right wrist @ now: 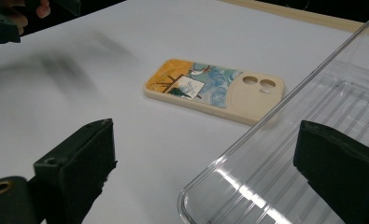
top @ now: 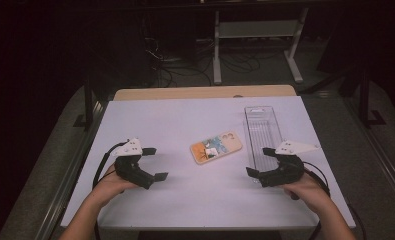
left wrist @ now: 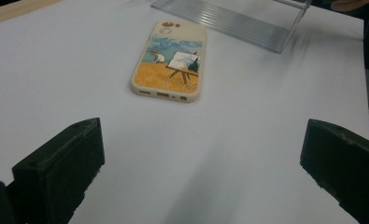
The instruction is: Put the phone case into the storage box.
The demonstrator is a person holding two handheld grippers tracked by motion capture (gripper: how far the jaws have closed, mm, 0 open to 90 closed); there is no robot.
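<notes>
Cream plastic frames the phone case [top: 216,147], which lies flat near the middle of the white counter [top: 185,120] with its painted back up: a golden field, a blue sky and an easel. In the high view it sits at a slant, its camera cut-outs toward the far right, between the two claws and apart from both.

Just to the right of the case stands a long clear plastic tray [top: 263,131], ribbed along its floor and running away from the person toward the far edge of the counter. The case and the tray lie close together, but whether they touch cannot be told.

The left claw [top: 155,163] hovers over the near left part of the counter, held in the person's left hand [top: 110,184]. Its jaws stand wide apart with nothing between them, and in the left gripper view they point toward the case.

The right claw [top: 260,161] is at the near end of the tray, held in the right hand [top: 305,189]. Its jaws are also spread wide and grip nothing; in the right gripper view the tray's rounded near corner lies between them.
</notes>
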